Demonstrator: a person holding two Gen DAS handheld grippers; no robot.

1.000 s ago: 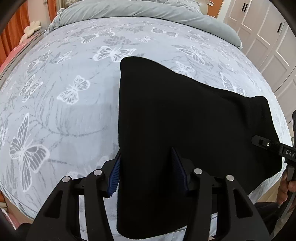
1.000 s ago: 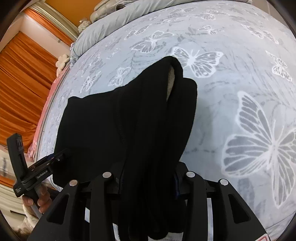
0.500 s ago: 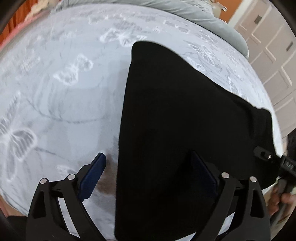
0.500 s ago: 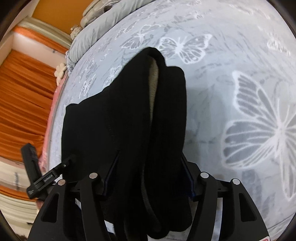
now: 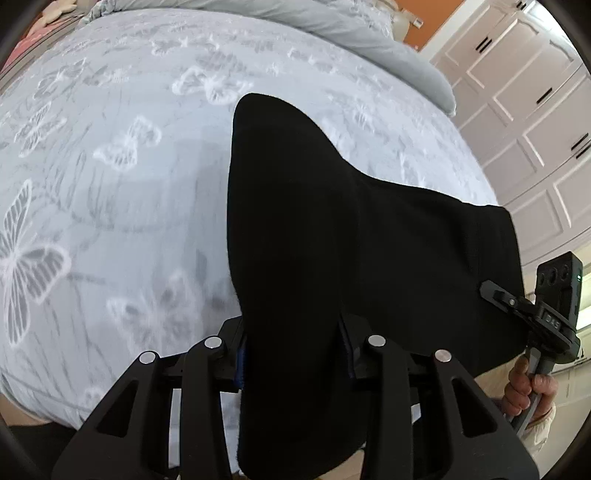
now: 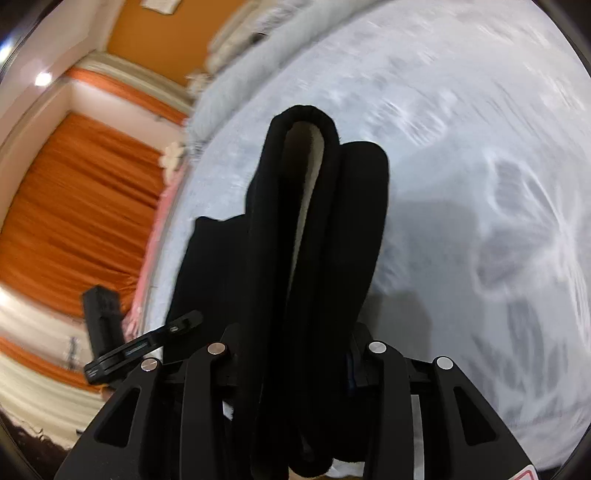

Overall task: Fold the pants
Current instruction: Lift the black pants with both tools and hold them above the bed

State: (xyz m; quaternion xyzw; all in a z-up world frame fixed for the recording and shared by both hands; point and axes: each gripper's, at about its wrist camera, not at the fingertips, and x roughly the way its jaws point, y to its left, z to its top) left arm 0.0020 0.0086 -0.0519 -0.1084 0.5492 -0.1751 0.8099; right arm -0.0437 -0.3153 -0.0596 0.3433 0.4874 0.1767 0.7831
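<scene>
- Gripping the pants (image 5: 332,236), the left tool (image 5: 291,354) has just closed on one end; the right tool (image 6: 295,365) at three o'clock has just closed on the other.
- Pants hang over the bed (image 5: 122,206).
- Thick folded layers could slip, spoiling the fold.

A bed (image 5: 110,206) in a pale grey butterfly-print cover is filling most of both views. White panelled wardrobe doors (image 5: 528,122) are standing to one side, orange curtains (image 6: 74,206) are hanging opposite, beneath an orange wall (image 6: 147,29).
</scene>
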